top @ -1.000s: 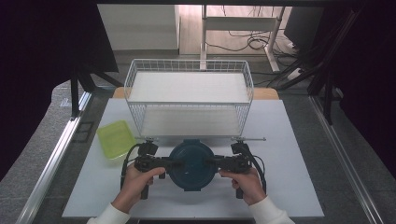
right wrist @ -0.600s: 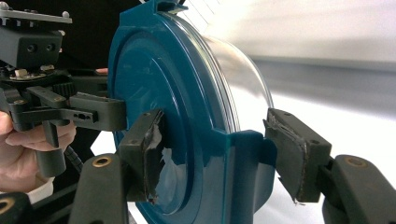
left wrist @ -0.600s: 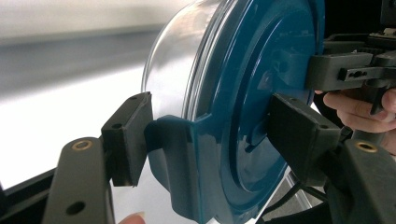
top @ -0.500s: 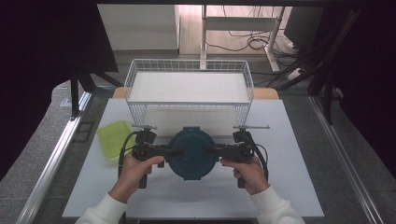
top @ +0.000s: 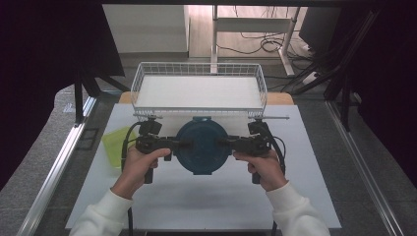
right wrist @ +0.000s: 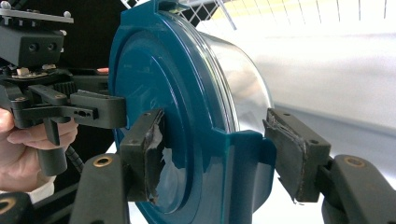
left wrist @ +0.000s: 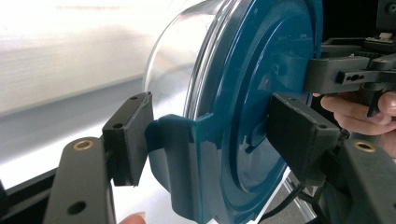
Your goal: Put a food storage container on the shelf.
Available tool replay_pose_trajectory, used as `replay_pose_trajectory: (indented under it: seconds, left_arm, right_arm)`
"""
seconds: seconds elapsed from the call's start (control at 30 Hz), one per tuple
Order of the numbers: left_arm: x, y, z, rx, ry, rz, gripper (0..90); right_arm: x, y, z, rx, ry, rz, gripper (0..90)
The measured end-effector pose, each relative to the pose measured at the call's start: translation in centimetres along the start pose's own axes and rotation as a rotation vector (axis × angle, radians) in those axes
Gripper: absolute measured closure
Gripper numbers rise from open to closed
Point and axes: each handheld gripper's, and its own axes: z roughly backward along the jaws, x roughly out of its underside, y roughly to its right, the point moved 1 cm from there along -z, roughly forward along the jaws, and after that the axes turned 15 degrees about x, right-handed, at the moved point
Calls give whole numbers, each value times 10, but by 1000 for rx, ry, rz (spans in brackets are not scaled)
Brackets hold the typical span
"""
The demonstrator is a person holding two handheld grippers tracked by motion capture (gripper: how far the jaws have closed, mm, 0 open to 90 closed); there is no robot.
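A white table (top: 196, 206) is seen from above, with a wire basket (top: 199, 93) set at its far edge. Just in front of the basket a round container (top: 201, 146) with a blue lid is held up above the table, and a yellow-green box (top: 114, 143) lies to the container's left. The container's left clip is pinched between the jaws of the left gripper (left wrist: 205, 135), and its right clip is clamped by the right gripper (right wrist: 212, 144).
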Motion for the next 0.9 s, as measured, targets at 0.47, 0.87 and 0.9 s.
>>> replay_pose_trajectory:
  seconds: [0.47,0.87,0.9]
  left_arm:
    - [-22,9,7,9,25,-20,331]
    - [-44,18,16,8,38,-46,331]
    - [-44,18,16,8,38,-46,331]
  right_arm:
    - [-27,-7,11,3,19,29,394]
    - [-48,-13,18,5,46,43,393]
    - [-48,-13,18,5,46,43,393]
